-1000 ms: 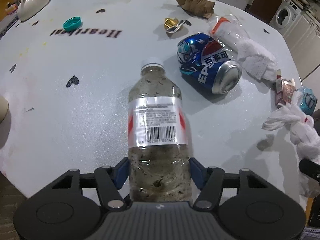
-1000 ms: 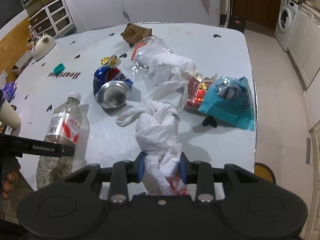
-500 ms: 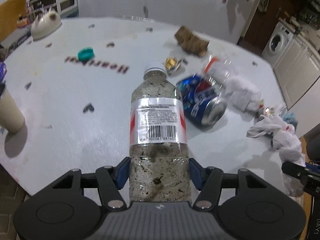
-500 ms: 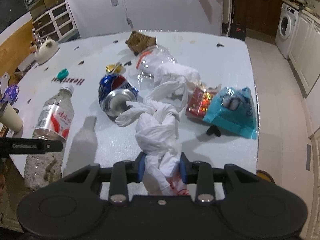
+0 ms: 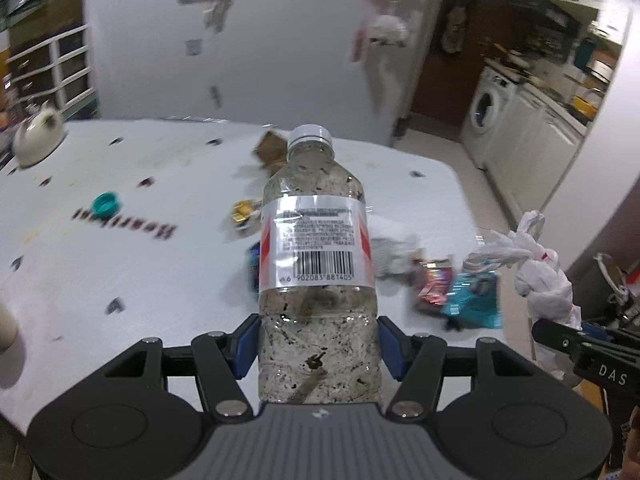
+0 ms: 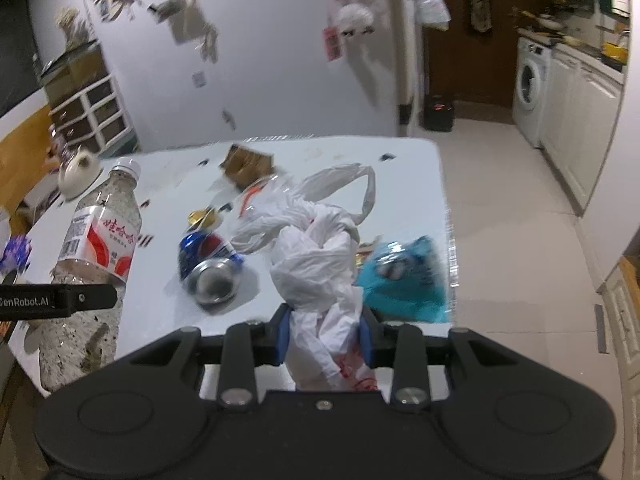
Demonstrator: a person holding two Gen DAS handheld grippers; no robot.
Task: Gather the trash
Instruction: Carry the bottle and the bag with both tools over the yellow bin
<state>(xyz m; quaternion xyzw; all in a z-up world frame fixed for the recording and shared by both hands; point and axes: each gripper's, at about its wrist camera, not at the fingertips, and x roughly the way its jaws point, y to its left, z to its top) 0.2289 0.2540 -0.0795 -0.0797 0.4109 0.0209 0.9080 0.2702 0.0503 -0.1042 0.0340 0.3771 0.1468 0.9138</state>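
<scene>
My left gripper (image 5: pixel 318 344) is shut on the lower part of a dirty clear plastic bottle (image 5: pixel 316 248) with a white cap and a red-and-white label, held above the white table (image 5: pixel 120 264). The same bottle (image 6: pixel 92 256) shows at the left of the right wrist view, tilted. My right gripper (image 6: pixel 324 338) is shut on a knotted white plastic bag (image 6: pixel 316 264), lifted off the table; that bag (image 5: pixel 540 276) hangs at the right of the left wrist view. On the table lie a crushed blue can (image 6: pixel 210 266), a teal wrapper (image 6: pixel 404 276) and a clear bag (image 6: pixel 260 196).
A white teapot (image 5: pixel 36 140) stands at the table's far left, a teal cap (image 5: pixel 106 204) near printed lettering, brown cardboard (image 6: pixel 246 162) at the far side. A washing machine (image 6: pixel 530 88) and cabinets line the right wall beyond tiled floor.
Both grippers have risen and tipped upward with their loads: the bottle and the white bag are lifted off the table, and the wall and kitchen have come into view.
</scene>
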